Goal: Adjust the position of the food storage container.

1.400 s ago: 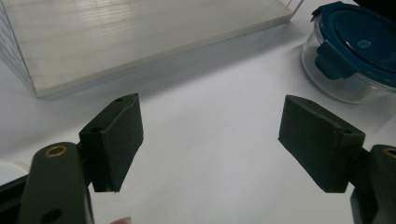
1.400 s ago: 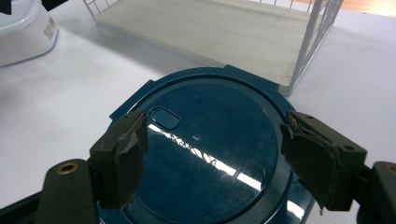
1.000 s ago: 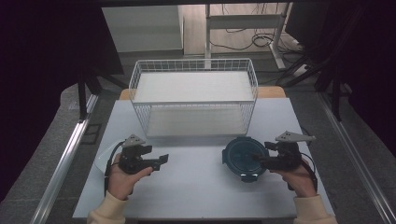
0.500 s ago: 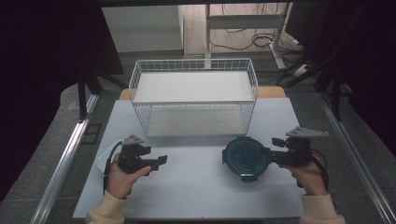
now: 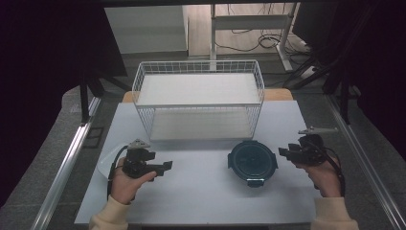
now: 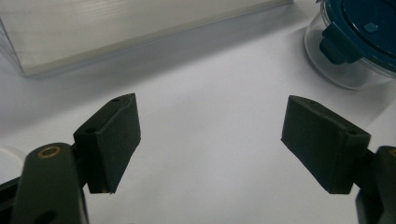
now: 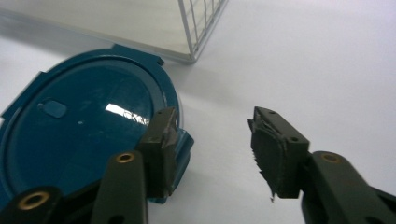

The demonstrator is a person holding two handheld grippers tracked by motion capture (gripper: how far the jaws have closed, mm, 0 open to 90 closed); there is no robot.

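Jaws of the right tool [image 5: 282, 152] are seen half spread with nothing between them, having just been closing. The round container with the blue lid [image 5: 252, 161] is placed just beside them on the white counter [image 5: 201, 191], not touched. The left tool [image 5: 166, 166] is held wide apart.

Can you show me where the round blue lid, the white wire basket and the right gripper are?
round blue lid [image 5: 252, 160]: high view, centre of its top.
white wire basket [image 5: 198, 105]: high view, front top rim.
right gripper [image 7: 212, 135]: right gripper view, midway between its two jaws, open over the table.
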